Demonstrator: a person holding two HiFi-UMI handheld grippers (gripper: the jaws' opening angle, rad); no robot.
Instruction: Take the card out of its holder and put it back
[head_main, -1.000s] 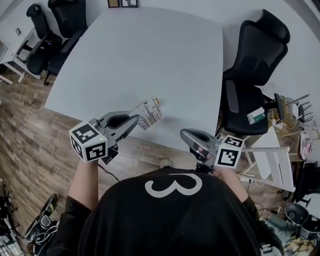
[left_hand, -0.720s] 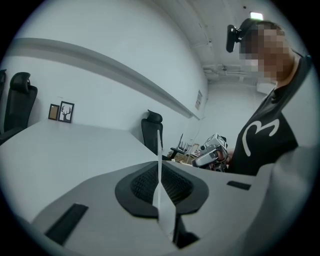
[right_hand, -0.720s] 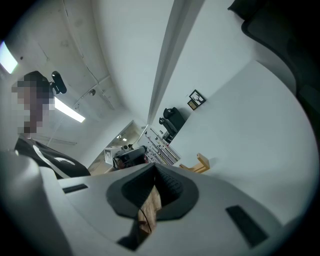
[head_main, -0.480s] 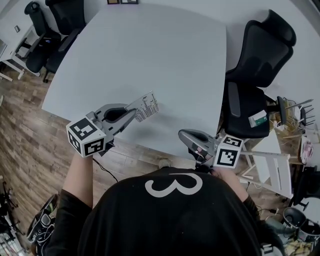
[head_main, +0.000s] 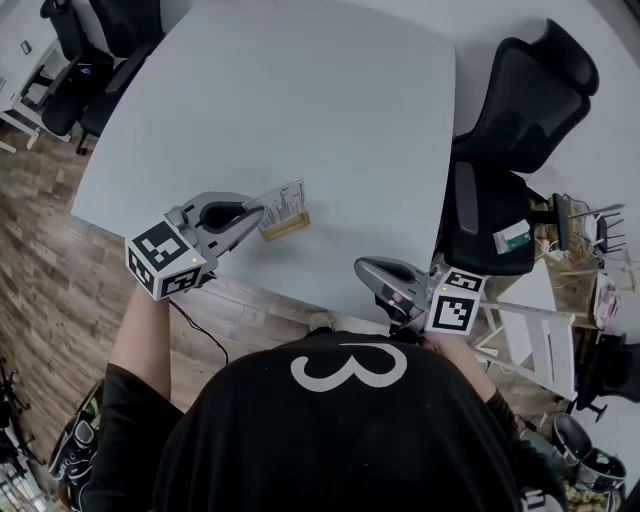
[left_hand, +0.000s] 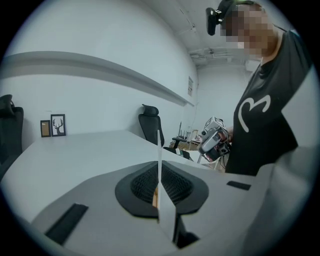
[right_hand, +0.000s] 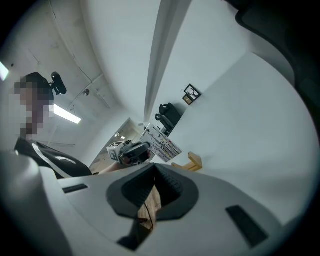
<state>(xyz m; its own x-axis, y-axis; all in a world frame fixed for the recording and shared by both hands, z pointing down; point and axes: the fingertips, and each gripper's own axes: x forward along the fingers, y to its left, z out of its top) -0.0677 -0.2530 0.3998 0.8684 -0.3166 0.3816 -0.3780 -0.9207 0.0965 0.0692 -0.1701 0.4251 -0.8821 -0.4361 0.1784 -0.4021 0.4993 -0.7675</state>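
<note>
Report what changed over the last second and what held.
The left gripper carried the card lower and turned it more upright, bringing its lower edge to the wooden holder, which now shows beneath it; whether it sits in the slot cannot be told. The grip on the card held. The right gripper stayed shut and empty off the near edge of the table.

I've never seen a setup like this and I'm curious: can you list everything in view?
table: one, pale grey, centre
card: one, white, printed, in left jaws, at the holder
holder: one, wooden, on table near the person
office chair: one, black, right of table
other chairs: two at least, black, top left
framed pictures: two, dark, beyond table's far end
floor: wood, around table
left gripper: grey, jaws shut on card
right gripper: grey, jaws shut, empty, at table's near edge
person: one, black shirt, bottom
</note>
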